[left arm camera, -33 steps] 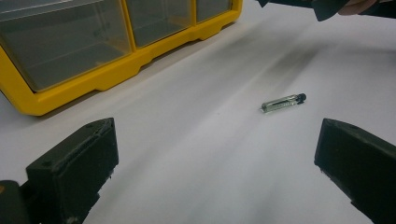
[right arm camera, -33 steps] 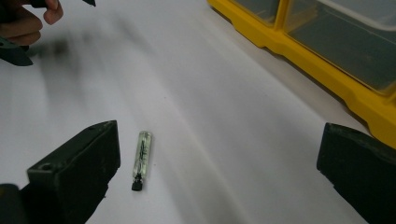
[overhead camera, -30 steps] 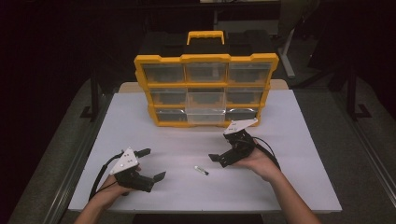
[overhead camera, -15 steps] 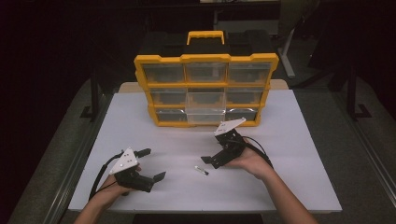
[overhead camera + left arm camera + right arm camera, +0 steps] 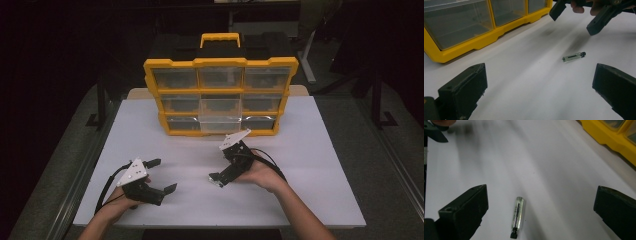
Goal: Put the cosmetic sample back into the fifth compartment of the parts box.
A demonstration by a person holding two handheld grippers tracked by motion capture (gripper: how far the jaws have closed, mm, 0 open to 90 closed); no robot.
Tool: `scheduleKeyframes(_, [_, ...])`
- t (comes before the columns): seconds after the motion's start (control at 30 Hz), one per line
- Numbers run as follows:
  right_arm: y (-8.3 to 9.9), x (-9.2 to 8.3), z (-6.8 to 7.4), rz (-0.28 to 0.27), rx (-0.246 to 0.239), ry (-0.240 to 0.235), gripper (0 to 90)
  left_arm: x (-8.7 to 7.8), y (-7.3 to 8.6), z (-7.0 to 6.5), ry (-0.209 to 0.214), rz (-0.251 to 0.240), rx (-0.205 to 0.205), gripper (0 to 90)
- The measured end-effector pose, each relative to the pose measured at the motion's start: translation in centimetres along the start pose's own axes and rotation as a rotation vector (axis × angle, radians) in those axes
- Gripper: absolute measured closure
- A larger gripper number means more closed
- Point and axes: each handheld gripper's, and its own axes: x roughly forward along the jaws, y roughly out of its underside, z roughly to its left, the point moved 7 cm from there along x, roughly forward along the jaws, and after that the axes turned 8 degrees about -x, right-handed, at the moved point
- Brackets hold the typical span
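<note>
Item: small clear tube (image 5: 518,213) with a black cap at one end, a dark spiral core visible inside. Lying flat on the white desk (image 5: 320,165), roughly midway between the left and right edges and nearer the front edge than the back.

Long axis: in the right gripper view it runs almost straight along the gripper's line of sight, black cap toward the camera, clear end pointing away. In the left gripper view the same tube (image 5: 574,56) lies crosswise and farther off, cap to the right of that view.

Right gripper (image 5: 218,179): directly over the tube, jaws spread wide, one on either side of it, neither touching it. The tube lies nearer the left-hand jaw of that view than the other, so a slight sideways correction looks needed before closing. As the jaws close across the tube's narrow width, the grip direction already suits.

Left gripper (image 5: 162,175): jaws likewise wide apart, holding nothing, toward the front left corner, well apart from the tube. The right hand is plainly the nearer.

Behind: yellow drawer organizer (image 5: 220,97) standing near the back edge, clear drawers facing forward.
</note>
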Motion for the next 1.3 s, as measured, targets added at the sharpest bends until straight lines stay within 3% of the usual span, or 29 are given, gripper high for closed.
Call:
scheduleKeyframes(0.37, [0.6,1.2,0.5,0.059,-0.052,-0.001,0.0,0.2,0.2,-0.1,-0.002,0.007,0.008,0.0])
scheduleKeyframes(0.47, [0.8,1.5,0.7,0.072,-0.069,0.004,3.6,0.2,0.2,-0.1,-0.002,0.007,0.009,0.0])
scheduleKeyframes(0.9, [1.2,1.8,1.2,0.101,-0.092,-0.002,23.6,0.2,0.2,-0.1,0.001,0.009,0.006,0.0])
scheduleKeyframes(1.3, [1.6,2.3,1.5,0.131,-0.14,-0.035,49.8,0.2,0.1,-0.3,0.003,0.011,0.01,0.0])
